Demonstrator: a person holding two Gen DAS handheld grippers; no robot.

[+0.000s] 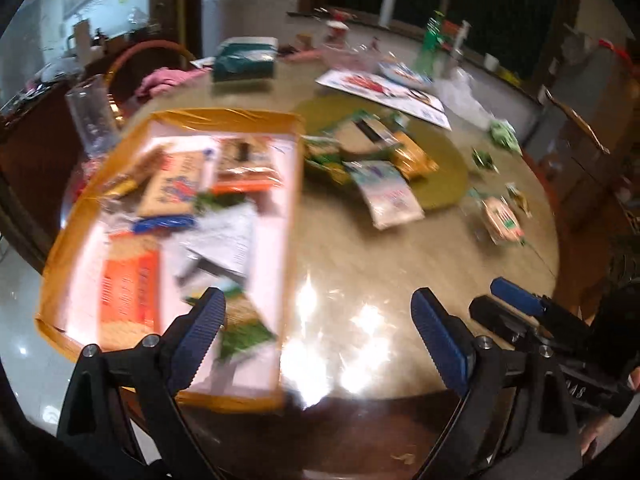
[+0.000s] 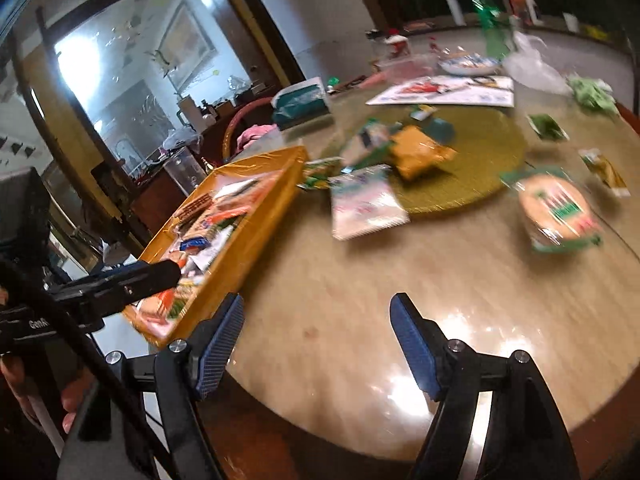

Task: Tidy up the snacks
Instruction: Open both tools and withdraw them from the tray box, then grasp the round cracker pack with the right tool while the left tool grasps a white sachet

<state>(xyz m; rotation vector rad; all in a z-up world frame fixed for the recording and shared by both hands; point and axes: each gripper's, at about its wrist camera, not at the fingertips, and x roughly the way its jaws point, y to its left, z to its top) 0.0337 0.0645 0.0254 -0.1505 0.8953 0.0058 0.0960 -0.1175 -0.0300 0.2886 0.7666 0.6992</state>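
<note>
A yellow tray point(image 1: 224, 116) point(image 2: 256, 216) at the table's left holds several snack packets, among them an orange packet point(image 1: 128, 292). More snacks lie loose on the table: a white packet point(image 1: 390, 196) point(image 2: 364, 204), an orange bag point(image 1: 412, 156) point(image 2: 420, 152) on a round green mat point(image 1: 448, 176) point(image 2: 480, 160), and a round cracker pack point(image 1: 502, 220) point(image 2: 560, 212). My left gripper point(image 1: 320, 340) is open and empty over the tray's near corner. My right gripper point(image 2: 316, 344) is open and empty above bare table near the front edge. It also shows at the left wrist view's right edge point(image 1: 516, 304).
The round marble table point(image 1: 360, 264) point(image 2: 440, 276) has a dark wooden rim. At the back lie a teal tissue box point(image 1: 244, 60) point(image 2: 300, 100), a flat printed sheet point(image 1: 384, 92), a green bottle point(image 1: 430, 40) and a clear plastic bag point(image 2: 532, 64). Small green packets point(image 2: 548, 126) lie at the right. A clear cup point(image 1: 92, 112) stands left of the tray.
</note>
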